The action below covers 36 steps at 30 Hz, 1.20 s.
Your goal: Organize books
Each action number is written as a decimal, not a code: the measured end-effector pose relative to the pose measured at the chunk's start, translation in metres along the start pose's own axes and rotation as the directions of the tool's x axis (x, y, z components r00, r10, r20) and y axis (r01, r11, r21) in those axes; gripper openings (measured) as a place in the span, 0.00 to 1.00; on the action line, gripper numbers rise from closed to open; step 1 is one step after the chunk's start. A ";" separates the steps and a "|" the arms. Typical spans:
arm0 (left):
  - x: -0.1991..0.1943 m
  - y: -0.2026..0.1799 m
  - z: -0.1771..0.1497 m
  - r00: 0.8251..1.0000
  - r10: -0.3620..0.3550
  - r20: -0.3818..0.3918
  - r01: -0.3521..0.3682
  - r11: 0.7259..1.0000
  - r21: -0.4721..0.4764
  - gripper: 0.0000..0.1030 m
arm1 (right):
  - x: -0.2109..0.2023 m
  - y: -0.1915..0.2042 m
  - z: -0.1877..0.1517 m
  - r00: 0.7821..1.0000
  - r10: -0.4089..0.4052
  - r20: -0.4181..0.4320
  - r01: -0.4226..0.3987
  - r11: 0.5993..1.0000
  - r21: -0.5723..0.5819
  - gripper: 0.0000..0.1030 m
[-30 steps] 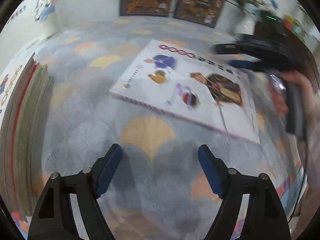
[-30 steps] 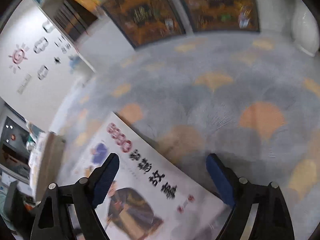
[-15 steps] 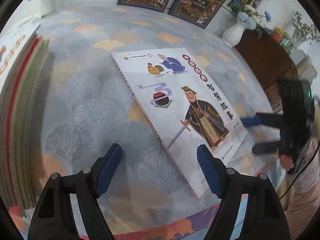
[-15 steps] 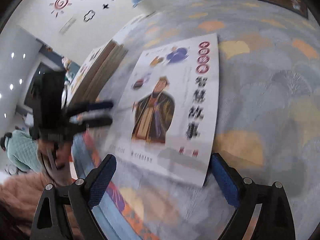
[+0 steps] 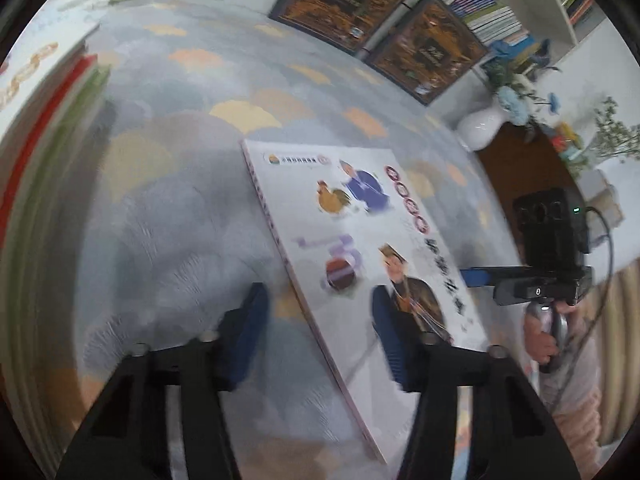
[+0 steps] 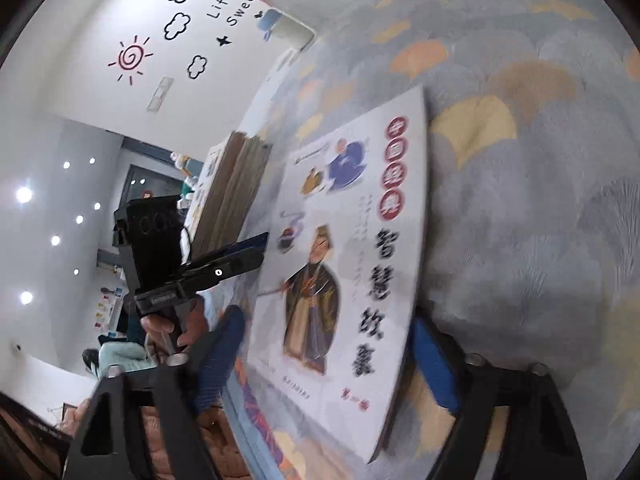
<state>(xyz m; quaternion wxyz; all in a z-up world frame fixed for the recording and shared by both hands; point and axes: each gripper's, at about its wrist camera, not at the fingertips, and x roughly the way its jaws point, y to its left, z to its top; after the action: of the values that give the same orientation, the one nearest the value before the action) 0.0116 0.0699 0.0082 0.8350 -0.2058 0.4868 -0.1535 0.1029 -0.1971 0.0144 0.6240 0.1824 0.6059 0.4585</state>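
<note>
A large white picture book with a robed man and red Chinese title discs lies on the grey-blue patterned carpet; it also shows in the right wrist view. My left gripper is open, its jaws either side of the book's spine edge. My right gripper is open, its jaws either side of the book's opposite long edge. A stack of books stands at the left; it also shows in the right wrist view.
Two dark framed books lean against a bookshelf at the back. A white vase with blue flowers stands by a dark wooden cabinet. The carpet's coloured border lies near me.
Both grippers have closed in on the book from opposite sides. The left gripper now straddles its spine edge, the right gripper its other long edge. Both stay open.
</note>
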 end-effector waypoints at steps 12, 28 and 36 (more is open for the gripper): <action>0.005 -0.013 0.003 0.991 0.115 0.069 -0.120 0.990 0.073 0.39 | -0.009 -0.021 0.001 0.995 -0.029 0.100 0.032 0.999 -0.031 0.21; 0.005 -0.018 -0.010 0.971 0.157 0.182 -0.179 0.977 0.112 0.42 | -0.007 -0.021 -0.005 0.981 -0.042 0.189 0.064 0.992 -0.109 0.12; 0.006 -0.019 -0.012 0.968 0.164 0.188 -0.188 0.975 0.118 0.43 | -0.007 -0.018 -0.006 0.978 -0.048 0.202 0.072 0.990 -0.117 0.13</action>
<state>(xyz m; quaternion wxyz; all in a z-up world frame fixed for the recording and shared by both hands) 0.0030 0.0482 0.0082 0.8972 -0.1176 0.4156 -0.0923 0.1045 -0.2136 0.0033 0.7049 0.1697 0.5163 0.4557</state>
